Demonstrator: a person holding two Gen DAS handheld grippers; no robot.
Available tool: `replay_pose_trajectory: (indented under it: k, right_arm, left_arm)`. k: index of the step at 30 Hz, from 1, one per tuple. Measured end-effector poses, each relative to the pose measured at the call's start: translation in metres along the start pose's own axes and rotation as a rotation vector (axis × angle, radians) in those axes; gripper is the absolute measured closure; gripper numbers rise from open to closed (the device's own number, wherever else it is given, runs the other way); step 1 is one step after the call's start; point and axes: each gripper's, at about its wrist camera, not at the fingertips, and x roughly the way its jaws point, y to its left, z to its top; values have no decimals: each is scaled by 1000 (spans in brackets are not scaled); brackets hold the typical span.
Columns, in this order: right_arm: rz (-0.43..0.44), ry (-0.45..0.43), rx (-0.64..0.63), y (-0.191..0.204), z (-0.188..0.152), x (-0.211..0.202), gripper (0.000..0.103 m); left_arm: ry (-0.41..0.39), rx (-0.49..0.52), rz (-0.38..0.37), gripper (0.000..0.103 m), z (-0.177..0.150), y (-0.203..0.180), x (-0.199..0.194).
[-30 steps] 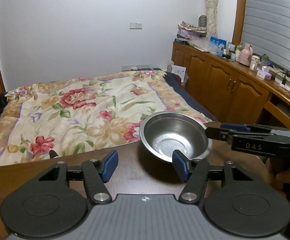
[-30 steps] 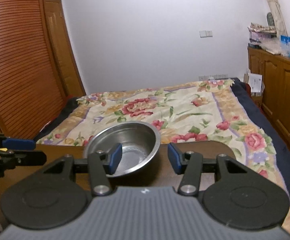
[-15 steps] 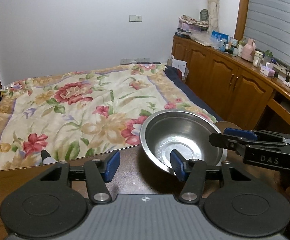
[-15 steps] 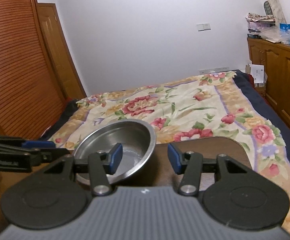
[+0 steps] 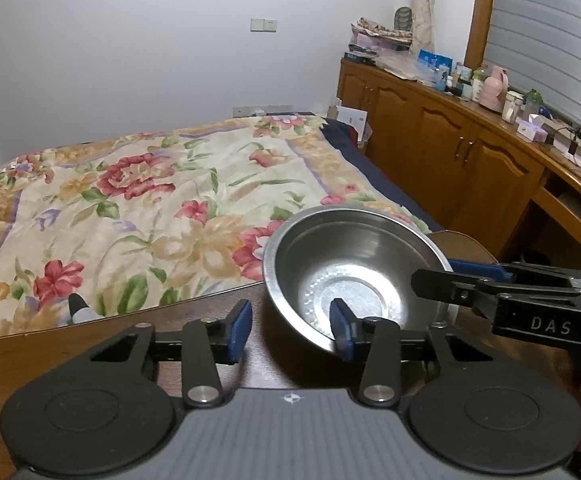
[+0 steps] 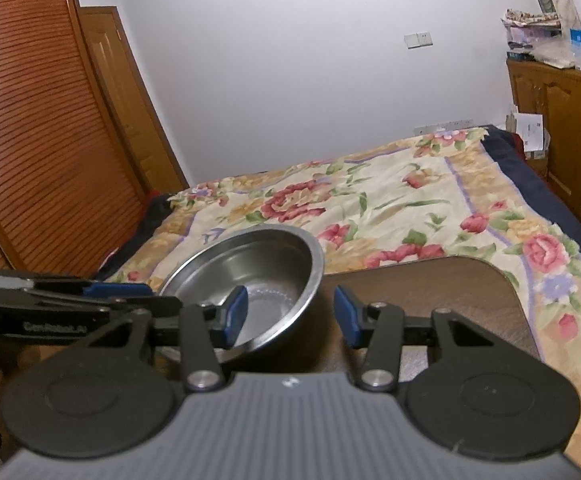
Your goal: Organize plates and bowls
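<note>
I am narrowing my left gripper [image 5: 288, 330] around the near rim of the round stainless-steel bowl [image 5: 350, 276] at lower centre of the brown wooden table [image 5: 90, 344]; the pads are not yet pressing. My right gripper [image 6: 290, 314] is closing, straddling the opposite rim. I should seat both evenly. The flowered bedspread [image 5: 150, 200] lying beyond blocks nothing.

Left claw [image 5: 288, 330] and right claw [image 6: 290, 316], jaws just narrowing, remain parted.

This is a bedroom in a home. There is a big bed [image 5: 162, 200] with a flowery blanket [image 6: 410, 208], wooden cupboards [image 5: 450, 148] along the wall, and a wooden wardrobe [image 6: 42, 128].
</note>
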Motion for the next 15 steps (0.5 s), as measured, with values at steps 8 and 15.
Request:
replay_pose_trajectory:
  k: [8, 15]
  right_arm:
    - [21, 15, 3, 2, -3, 1, 65]
    - [29, 24, 4, 1, -4, 2, 69]
  left_arm:
    - [9, 1, 10, 67, -2, -1, 2]
    - [24, 4, 9, 77, -4, 0, 5]
